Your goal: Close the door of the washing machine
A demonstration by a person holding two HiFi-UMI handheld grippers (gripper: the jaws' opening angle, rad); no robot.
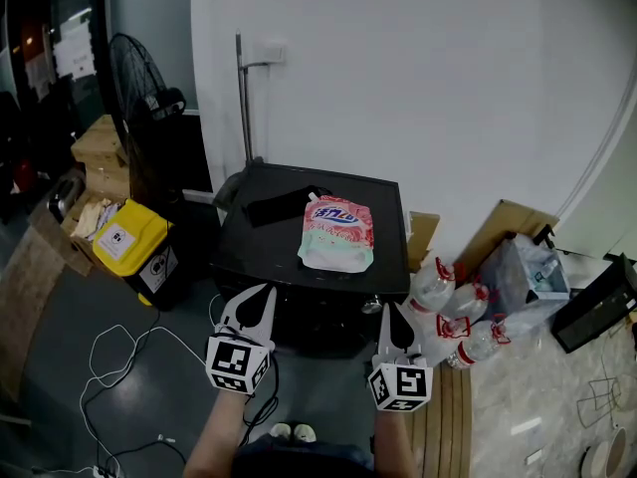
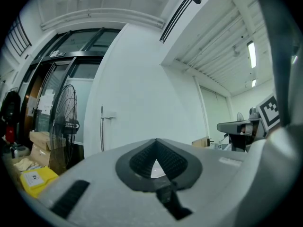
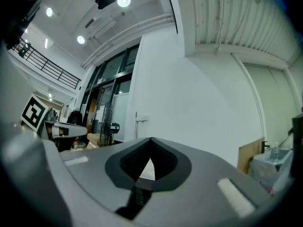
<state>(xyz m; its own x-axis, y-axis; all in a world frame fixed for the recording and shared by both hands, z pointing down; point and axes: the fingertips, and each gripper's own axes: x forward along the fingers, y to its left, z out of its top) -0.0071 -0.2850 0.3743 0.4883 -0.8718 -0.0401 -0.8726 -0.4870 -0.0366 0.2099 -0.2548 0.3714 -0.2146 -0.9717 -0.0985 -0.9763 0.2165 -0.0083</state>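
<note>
The washing machine [image 1: 388, 229] is a black box against the white wall, seen from above in the head view. A pink and green detergent pouch [image 1: 338, 233] and a dark folded thing [image 1: 279, 205] lie on its top. Its front is in shadow, so I cannot make out the door. My left gripper [image 1: 257, 302] hovers before the front left corner, and my right gripper [image 1: 395, 319] before the front right. Both have their jaws together with nothing between them. In the gripper views, the left gripper [image 2: 156, 141] and right gripper [image 3: 151, 140] point level at the white wall.
A yellow-lidded bin [image 1: 129, 235], cardboard boxes [image 1: 100, 147] and a standing fan [image 1: 139, 88] are to the machine's left. Water bottles [image 1: 448, 317], a plastic bag [image 1: 528, 267] and leaning cardboard [image 1: 508, 225] crowd its right. White cables [image 1: 119, 366] trail across the floor at my left.
</note>
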